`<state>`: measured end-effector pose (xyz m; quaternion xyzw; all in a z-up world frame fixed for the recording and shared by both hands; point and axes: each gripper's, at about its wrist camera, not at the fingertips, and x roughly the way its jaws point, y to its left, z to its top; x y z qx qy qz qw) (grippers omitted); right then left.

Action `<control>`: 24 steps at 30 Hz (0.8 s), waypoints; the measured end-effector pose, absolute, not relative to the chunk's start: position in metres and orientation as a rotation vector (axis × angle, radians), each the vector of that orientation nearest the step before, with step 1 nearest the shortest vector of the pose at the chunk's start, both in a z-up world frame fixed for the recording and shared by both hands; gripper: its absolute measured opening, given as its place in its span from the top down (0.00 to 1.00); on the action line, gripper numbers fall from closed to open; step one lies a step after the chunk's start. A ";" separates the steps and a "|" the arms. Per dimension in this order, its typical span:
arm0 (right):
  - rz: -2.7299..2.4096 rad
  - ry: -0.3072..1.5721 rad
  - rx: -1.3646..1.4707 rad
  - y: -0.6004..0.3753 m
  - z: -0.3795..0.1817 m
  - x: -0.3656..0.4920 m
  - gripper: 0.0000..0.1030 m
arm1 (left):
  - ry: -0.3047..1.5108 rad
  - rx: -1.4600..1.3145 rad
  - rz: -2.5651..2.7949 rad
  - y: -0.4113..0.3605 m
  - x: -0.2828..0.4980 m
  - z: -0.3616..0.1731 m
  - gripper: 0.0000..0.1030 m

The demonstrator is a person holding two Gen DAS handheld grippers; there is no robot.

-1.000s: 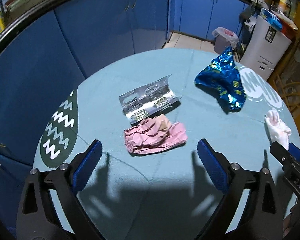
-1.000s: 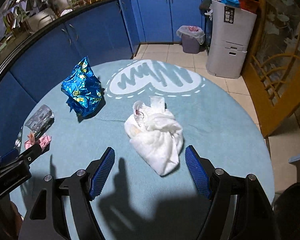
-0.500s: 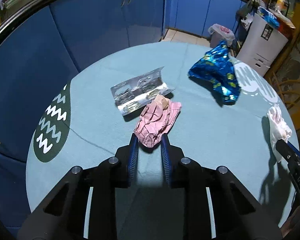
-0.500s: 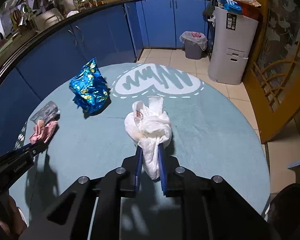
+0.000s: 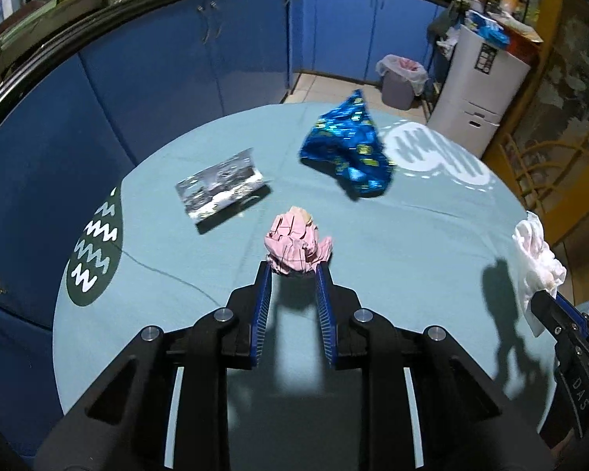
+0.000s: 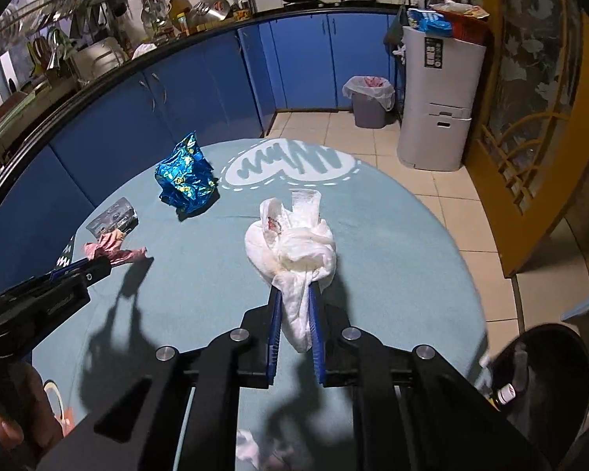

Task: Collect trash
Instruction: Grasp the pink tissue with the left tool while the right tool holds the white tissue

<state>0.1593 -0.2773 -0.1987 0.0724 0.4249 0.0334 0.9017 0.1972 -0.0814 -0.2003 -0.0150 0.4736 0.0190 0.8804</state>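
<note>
My left gripper (image 5: 293, 271) is shut on a crumpled pink paper (image 5: 296, 241) and holds it above the round blue table (image 5: 392, 259). My right gripper (image 6: 294, 294) is shut on a bundle of white tissue (image 6: 294, 247), also raised off the table. The tissue also shows at the right edge of the left wrist view (image 5: 536, 255), and the pink paper at the left of the right wrist view (image 6: 112, 249). A crumpled blue foil wrapper (image 5: 347, 153) and a silver blister pack (image 5: 222, 188) lie on the table further back.
A grey bin with a white liner (image 6: 369, 100) stands on the tiled floor beyond the table, next to a white drawer cabinet (image 6: 438, 98). Blue kitchen cabinets (image 5: 176, 70) curve round the far side. A dark round bin (image 6: 546, 373) is at lower right.
Both grippers went from open to shut on their pieces one second ago, then lifted them off the table; the pink paper has come up clear of the blister pack.
</note>
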 end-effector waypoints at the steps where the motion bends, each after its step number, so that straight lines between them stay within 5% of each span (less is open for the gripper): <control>1: 0.065 0.876 0.153 -0.280 -0.197 0.155 0.87 | 0.981 -0.024 0.031 -0.088 0.195 -0.198 0.77; 24: -0.055 0.810 0.246 -0.357 -0.179 0.076 0.87 | 0.906 0.115 -0.155 -0.196 0.146 -0.170 0.77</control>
